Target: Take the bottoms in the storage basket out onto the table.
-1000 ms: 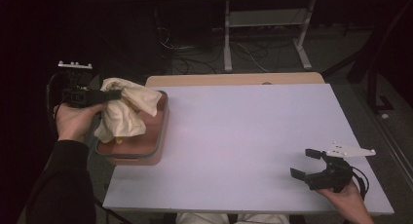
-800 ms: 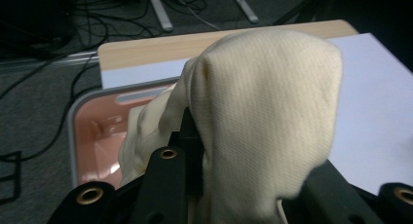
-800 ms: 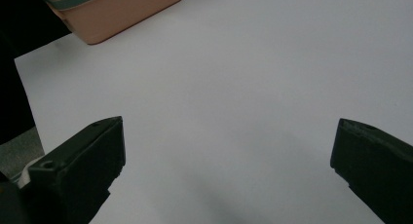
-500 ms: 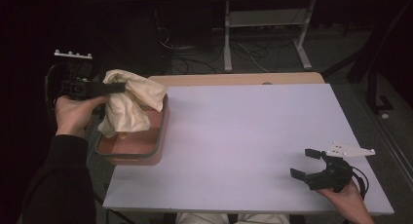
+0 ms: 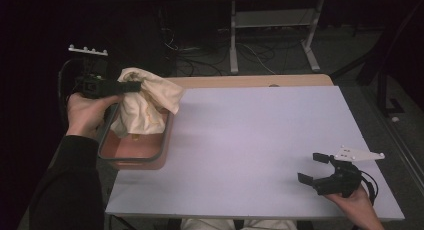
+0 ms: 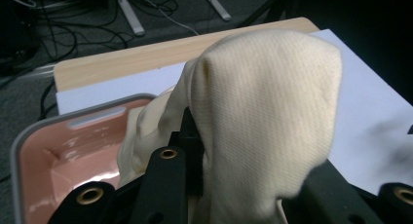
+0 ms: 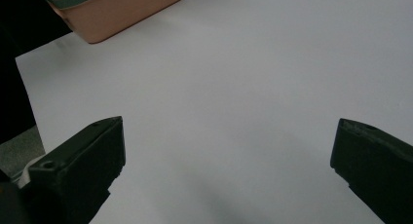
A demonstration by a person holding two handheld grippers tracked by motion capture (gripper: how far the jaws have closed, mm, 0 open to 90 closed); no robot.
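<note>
The left tool [image 5: 131, 87] is clamped on a cream cloth [image 5: 145, 105], its jaws narrowed onto a bunched fold; in the left gripper view the cloth [image 6: 263, 117] drapes over and between them, so how deep the bite goes cannot be told for certain. The cloth hangs below and ahead of this tool, its lower end reaching into the pink bin [image 5: 132, 156] that sits directly under the tool at the tabletop's [image 5: 260, 140] near-left edge. The right tool [image 5: 312, 171] rests low on the tabletop well away to the right, jaws wide and empty; its own view shows bare tabletop between them and the bin [image 7: 112, 12] far off ahead. Risks, as judged: the grip appears to sit on a loose fold, so the cloth could slide out if the lift quickens; the trailing end could snag the bin rim and drag or tip the bin, which stands close to the tabletop's edge; and the draped cloth blocks the left tool's camera, making any placement a blind one. Against the earlier frame, the left tool has risen and moved away from the person, carrying the cloth from a heap resting in the bin to a hanging bundle mostly clear of it, with more of the bin's floor now exposed. The right tool has not shifted.
</note>
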